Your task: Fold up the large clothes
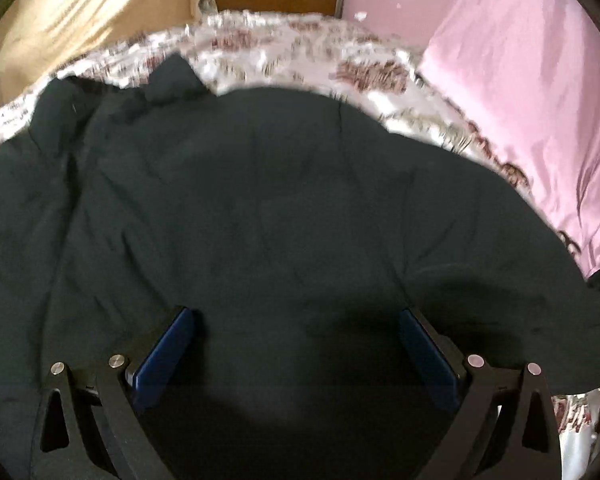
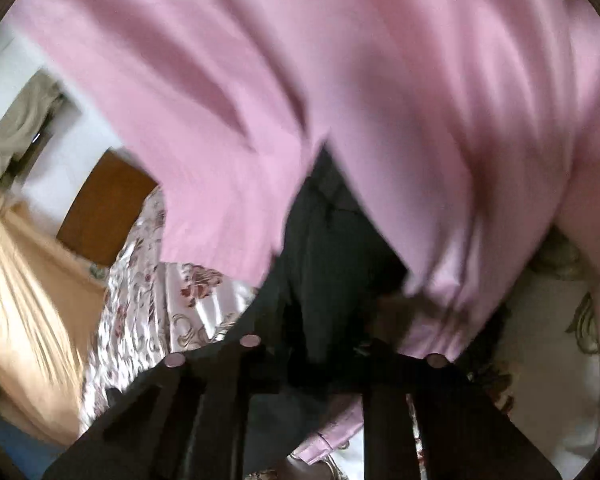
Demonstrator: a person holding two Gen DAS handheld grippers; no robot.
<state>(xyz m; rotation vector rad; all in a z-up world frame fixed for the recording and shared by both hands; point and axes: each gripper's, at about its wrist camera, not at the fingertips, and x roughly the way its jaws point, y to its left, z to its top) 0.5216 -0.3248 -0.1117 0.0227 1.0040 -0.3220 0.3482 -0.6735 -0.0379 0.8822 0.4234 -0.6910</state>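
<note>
On the left, the left gripper (image 1: 296, 344) hovered over the dark garment (image 1: 240, 200), its jaws spread wide with nothing between them. The garment lay rumpled across the flowered bedspread (image 1: 300, 48), apparently not yet folded. Farther right, a pink cloth (image 1: 532, 100) lay beside it, overlapping its edge. The right gripper (image 2: 312, 360) had its jaws drawn nearly together around dark fabric, though blur hid whether the pads truly pinched it. Judging by this, the folding had barely begun and nearly all of it remained.
</note>
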